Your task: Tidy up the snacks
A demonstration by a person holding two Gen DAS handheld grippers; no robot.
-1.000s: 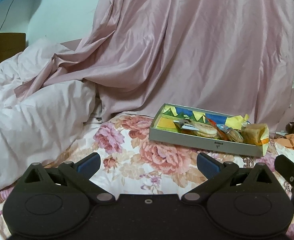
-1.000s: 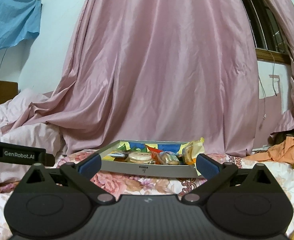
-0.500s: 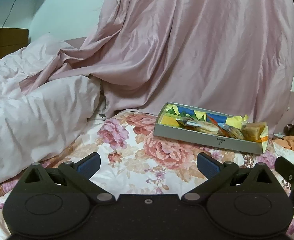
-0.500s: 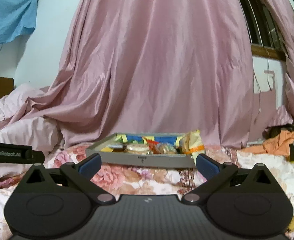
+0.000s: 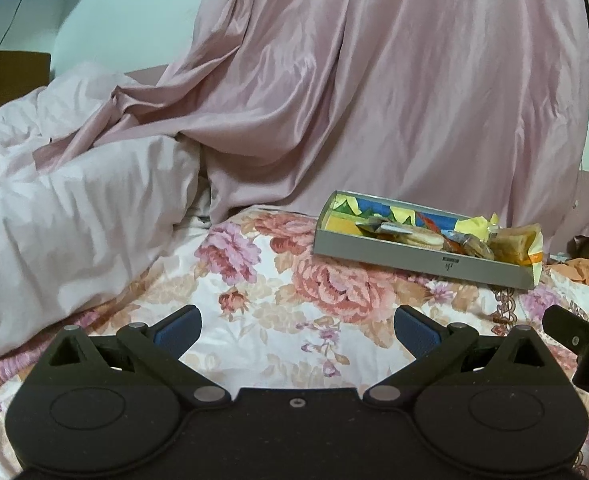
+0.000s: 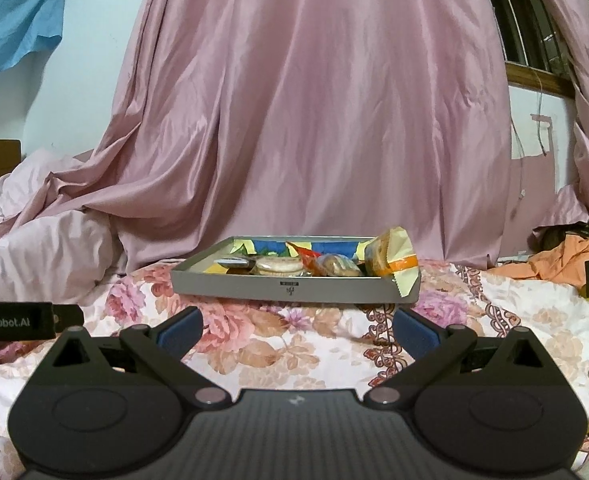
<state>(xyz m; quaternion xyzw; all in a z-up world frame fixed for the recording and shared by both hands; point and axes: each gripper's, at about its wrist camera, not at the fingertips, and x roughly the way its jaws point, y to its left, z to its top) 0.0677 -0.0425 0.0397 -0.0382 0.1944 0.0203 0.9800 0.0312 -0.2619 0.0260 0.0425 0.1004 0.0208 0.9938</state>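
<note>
Both tools, left tool (image 5: 297, 330) and right tool (image 6: 297, 327), hover spread and empty before the shallow grey cardboard snack tray (image 6: 254, 286) on the floral bedsheet (image 6: 294, 344).

Both wrist views sit low over the floral bedsheet (image 5: 278, 304), sharing the snack tray (image 6: 286, 286) (right faces it squarely).
</note>
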